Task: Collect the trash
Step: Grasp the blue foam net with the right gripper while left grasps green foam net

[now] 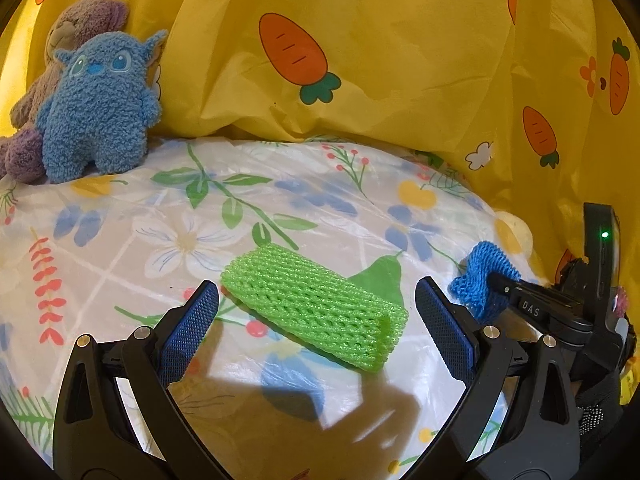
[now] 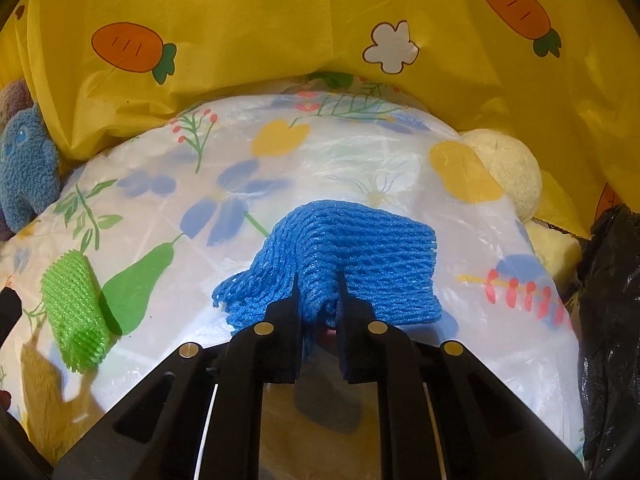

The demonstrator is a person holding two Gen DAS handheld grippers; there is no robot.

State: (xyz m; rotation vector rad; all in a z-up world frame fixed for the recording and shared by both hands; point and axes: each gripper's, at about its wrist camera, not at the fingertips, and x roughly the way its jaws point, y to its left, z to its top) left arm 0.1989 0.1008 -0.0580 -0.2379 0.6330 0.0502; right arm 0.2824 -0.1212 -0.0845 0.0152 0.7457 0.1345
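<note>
A green foam net sleeve (image 1: 316, 304) lies flat on the flowered plastic sheet (image 1: 120, 240). My left gripper (image 1: 318, 300) is open, its blue-padded fingers (image 1: 192, 320) on either side of the sleeve, just above it. The sleeve also shows at the left of the right wrist view (image 2: 74, 312). My right gripper (image 2: 318, 292) is shut on a blue foam net sleeve (image 2: 352, 256) and holds it above the sheet. The blue sleeve (image 1: 480, 276) and right gripper also show at the right of the left wrist view.
A blue plush toy (image 1: 96, 108) and a purple plush (image 1: 76, 28) sit at the back left. Yellow carrot-print cloth (image 1: 360, 60) rises behind. A pale yellow ball (image 2: 508, 168) lies at the right edge, and a black bag (image 2: 612, 300) stands at the far right.
</note>
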